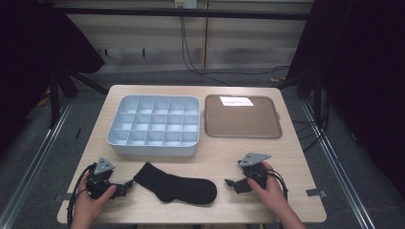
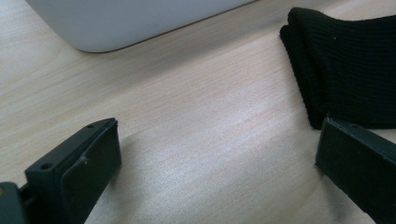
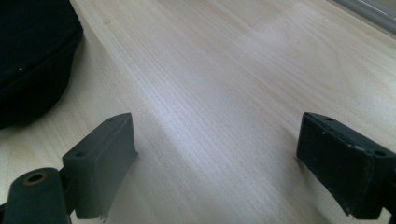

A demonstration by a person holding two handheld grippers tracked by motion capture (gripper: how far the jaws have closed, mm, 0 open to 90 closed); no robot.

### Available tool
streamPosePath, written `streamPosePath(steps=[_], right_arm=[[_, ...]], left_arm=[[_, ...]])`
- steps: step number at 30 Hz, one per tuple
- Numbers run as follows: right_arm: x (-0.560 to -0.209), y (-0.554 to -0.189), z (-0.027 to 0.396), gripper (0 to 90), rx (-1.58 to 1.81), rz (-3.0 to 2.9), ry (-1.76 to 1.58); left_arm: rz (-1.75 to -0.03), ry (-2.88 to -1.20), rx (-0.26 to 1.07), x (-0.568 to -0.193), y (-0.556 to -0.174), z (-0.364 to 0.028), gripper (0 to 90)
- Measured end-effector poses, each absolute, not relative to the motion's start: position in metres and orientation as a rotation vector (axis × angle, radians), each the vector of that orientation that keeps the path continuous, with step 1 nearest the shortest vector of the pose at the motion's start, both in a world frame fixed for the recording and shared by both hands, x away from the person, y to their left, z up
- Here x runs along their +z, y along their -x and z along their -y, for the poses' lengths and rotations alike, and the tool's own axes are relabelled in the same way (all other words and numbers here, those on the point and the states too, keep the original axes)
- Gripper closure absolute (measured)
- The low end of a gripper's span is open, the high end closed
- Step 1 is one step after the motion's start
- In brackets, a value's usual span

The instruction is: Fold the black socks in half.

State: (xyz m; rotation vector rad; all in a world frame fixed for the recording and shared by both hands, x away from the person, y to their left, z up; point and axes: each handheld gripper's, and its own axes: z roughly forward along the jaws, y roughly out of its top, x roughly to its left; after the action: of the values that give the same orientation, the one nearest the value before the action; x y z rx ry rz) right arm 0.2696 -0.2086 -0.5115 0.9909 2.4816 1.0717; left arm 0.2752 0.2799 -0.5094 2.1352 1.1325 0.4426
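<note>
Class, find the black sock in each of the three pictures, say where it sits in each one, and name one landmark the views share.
High view: the sock lies near the table's front edge, between the two hands.
Left gripper view: its ribbed cuff fills the upper right corner.
Right gripper view: its rounded toe sits in the upper left corner.
Shared landmark: the pale wood table.

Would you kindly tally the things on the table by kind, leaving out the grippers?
Black sock: 1
Pale blue compartment box: 1
Brown tray: 1
Total: 3
</note>
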Motion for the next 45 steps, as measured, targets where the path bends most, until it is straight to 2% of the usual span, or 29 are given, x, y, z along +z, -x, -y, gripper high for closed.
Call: streamPosePath(steps=[32,40,45], right_arm=[[-0.512,-0.271,0.208,11.7,1.077,-2.480,-0.992],[-0.503,-0.266,0.209,26.1,1.028,-2.537,-0.990],[-0.499,-0.265,0.207,29.5,1.012,-2.574,-0.989]], left_arm=[[-1.152,-2.124,0.444,-0.509,-0.275,-0.278,0.0],[-1.217,-2.167,0.422,-0.504,-0.280,-0.274,0.0],[-1.250,-2.180,0.415,-0.500,-0.280,-0.275,4.8]])
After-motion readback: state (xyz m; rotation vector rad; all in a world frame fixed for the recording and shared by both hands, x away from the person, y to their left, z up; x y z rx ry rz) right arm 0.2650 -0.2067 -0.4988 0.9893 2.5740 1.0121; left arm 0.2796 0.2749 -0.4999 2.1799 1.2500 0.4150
